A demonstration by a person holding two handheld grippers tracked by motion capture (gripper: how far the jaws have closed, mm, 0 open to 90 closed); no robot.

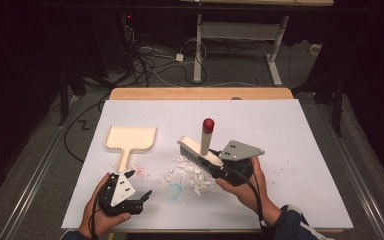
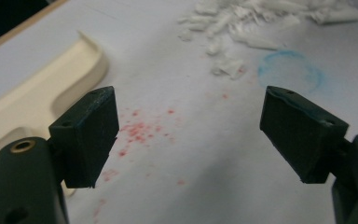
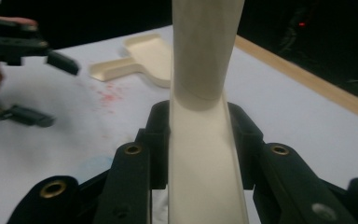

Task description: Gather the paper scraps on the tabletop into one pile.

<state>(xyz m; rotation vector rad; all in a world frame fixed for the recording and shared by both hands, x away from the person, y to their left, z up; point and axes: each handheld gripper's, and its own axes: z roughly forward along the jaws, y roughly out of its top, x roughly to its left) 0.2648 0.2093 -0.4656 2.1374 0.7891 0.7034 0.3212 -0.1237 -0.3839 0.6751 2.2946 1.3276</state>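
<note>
A cream hand brush (image 1: pixel 200 152) with a red-tipped handle (image 1: pixel 208 125) stands bristles-down at the far edge of a pile of white scraps (image 1: pixel 190 175). My right gripper (image 1: pixel 219 161) is shut on the brush's back; in the right gripper view the jaws clamp the cream body (image 3: pixel 200 154) from both sides, and the handle (image 3: pixel 205 46) rises above them. A cream dustpan (image 1: pixel 130 138) lies flat to the left, handle toward me. My left gripper (image 1: pixel 139 184) hovers open near that handle's end with nothing between its jaws; through the left gripper (image 2: pixel 191 135) I see bare table.
Red specks (image 1: pixel 140 171) and a faint blue ring (image 1: pixel 174 191) mark the white table sheet (image 1: pixel 280 130). A wooden table edge (image 1: pixel 200 93) runs along the back. Beyond it are cables and a desk frame on the floor. The dustpan (image 2: pixel 37 93) lies left of the left jaw.
</note>
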